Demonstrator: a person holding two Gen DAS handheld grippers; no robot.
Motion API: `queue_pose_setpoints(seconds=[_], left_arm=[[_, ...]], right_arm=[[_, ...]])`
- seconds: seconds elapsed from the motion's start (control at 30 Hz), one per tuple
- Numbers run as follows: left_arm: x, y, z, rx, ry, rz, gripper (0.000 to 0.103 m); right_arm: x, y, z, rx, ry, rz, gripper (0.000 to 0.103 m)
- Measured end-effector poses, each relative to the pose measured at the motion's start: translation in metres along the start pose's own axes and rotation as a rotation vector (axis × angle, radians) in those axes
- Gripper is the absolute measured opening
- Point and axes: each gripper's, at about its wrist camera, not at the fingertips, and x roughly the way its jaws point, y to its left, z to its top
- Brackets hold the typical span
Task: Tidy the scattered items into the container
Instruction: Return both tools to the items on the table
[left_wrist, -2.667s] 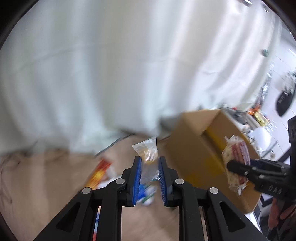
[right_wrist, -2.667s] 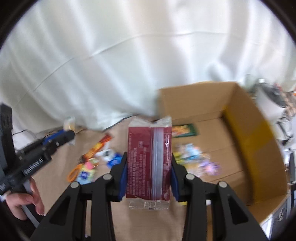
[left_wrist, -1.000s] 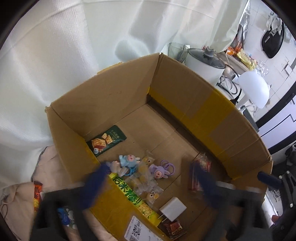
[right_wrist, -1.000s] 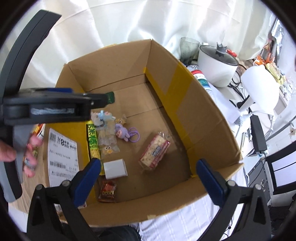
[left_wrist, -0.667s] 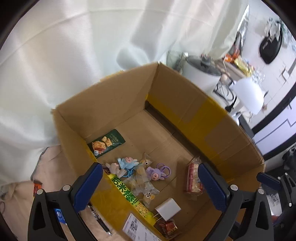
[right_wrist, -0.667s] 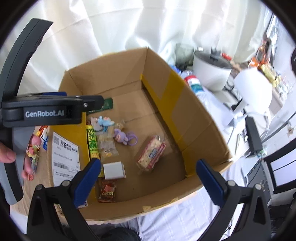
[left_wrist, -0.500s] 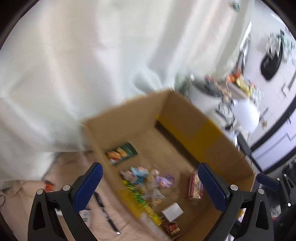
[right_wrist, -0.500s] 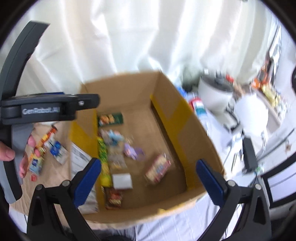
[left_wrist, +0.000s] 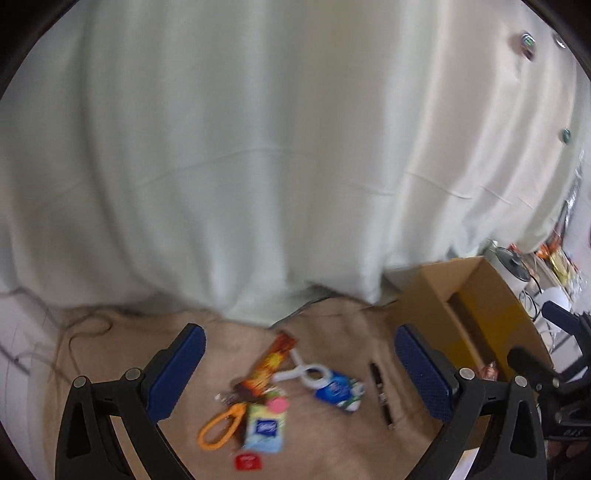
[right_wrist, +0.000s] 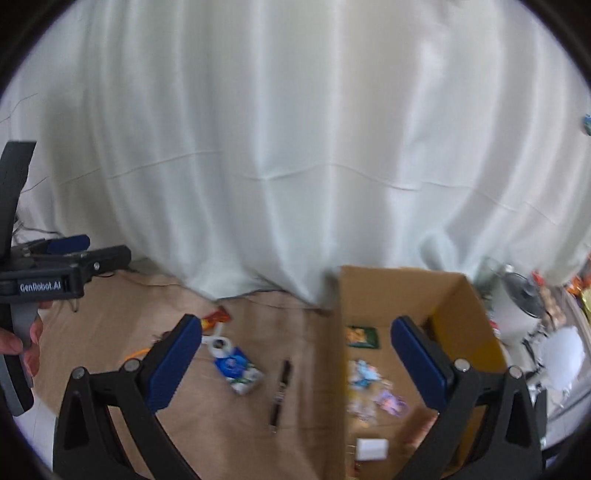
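- Both grippers, left gripper (left_wrist: 300, 373) and right gripper (right_wrist: 296, 363), have fingers spread wide, empty.
- Several packets (left_wrist: 264, 428), a pen (right_wrist: 280, 393) lie on the worktop (right_wrist: 110, 314).
- Cardboard box (right_wrist: 461, 306) at 3 o'clock of them holds snacks.

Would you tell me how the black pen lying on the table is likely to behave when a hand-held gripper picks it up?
The pen looks thin and rigid, so it should stay straight. Its round barrel may roll if nudged sideways. Lying flat on the brown cloth, it leaves little height to pinch, so it could slip.
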Motion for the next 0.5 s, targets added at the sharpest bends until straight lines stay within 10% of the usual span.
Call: queue_pose_setpoints(seconds=[0.27, 0.5], left_arm=[[0.033, 0.043, -0.091, 0.014, 0.177, 0.091, 0.068], [0.079, 0.028, -0.144, 0.067, 0.277, 0.073, 0.065]], right_arm=[[0.052, 0.065, -0.027, -0.082, 0.114, 0.081, 0.103], [0.095, 0.065, -0.085, -0.029, 0.275, 0.090, 0.089]])
